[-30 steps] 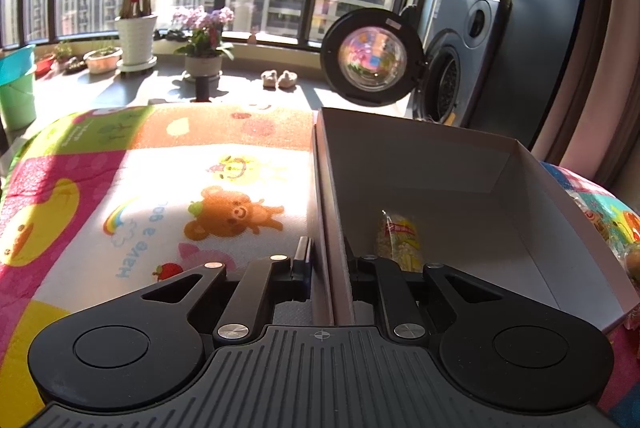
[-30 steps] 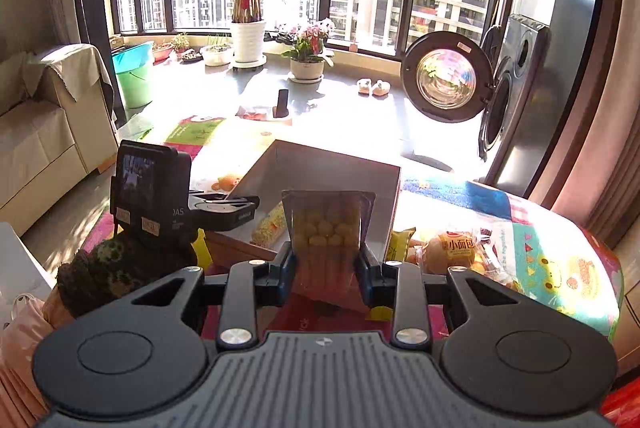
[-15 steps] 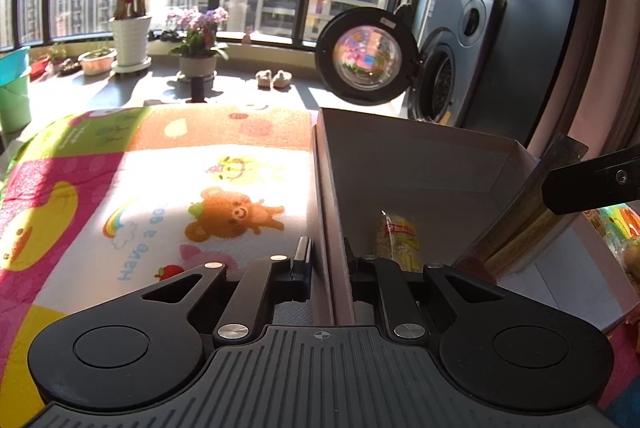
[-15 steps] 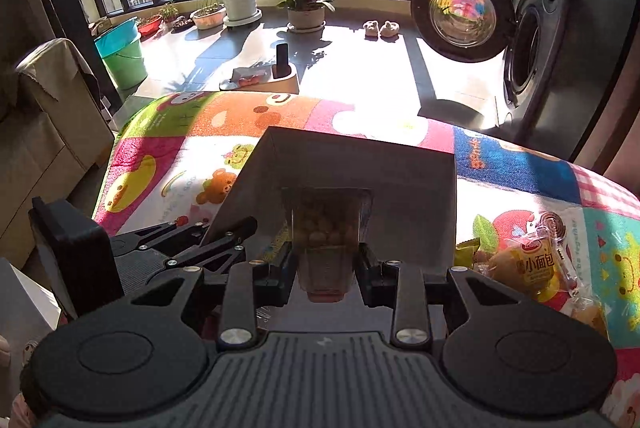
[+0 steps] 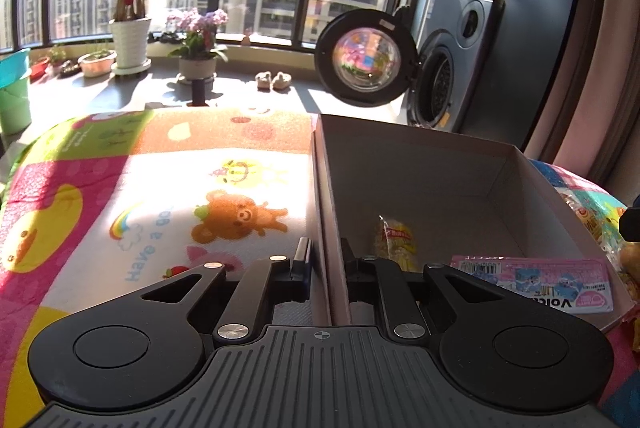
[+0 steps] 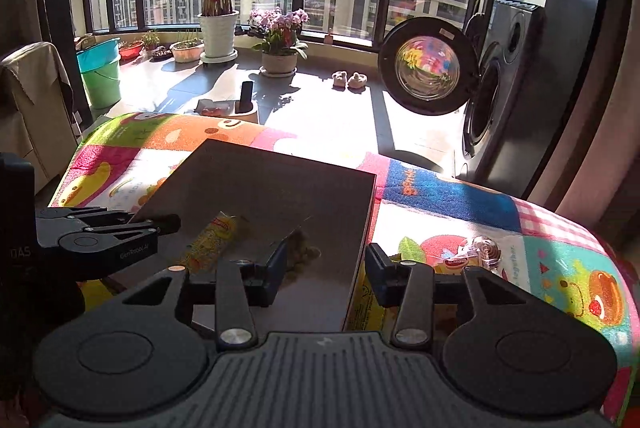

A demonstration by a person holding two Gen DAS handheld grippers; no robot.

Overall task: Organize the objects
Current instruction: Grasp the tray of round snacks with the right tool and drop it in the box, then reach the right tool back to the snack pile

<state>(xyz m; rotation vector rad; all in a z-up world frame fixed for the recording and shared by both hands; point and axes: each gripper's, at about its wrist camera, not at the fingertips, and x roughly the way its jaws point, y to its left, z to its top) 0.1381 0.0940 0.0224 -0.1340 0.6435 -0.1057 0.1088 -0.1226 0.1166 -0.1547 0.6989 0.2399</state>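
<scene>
Cardboard box (image 5: 420, 164) wall: left jaws clamped | right jaws empty, opening | pink packet (image 5: 532, 282) flat, crosswise

Your pink packet (image 5: 532, 282) was partly hidden behind the gripper body, its print cut short; the sweets (image 6: 302, 252) in the box's (image 6: 280, 184) shadow stayed indistinct.

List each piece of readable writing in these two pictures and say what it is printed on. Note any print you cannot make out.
"Have a goo": play mat, beside the rainbow; the rest is lost in glare.
"GenRobot.AI": left gripper.
"together.": mat's right side.
"Volcic": pink packet in the box, partly hidden.
Yellow snack bag label and barcode digits: too blurred.
</scene>
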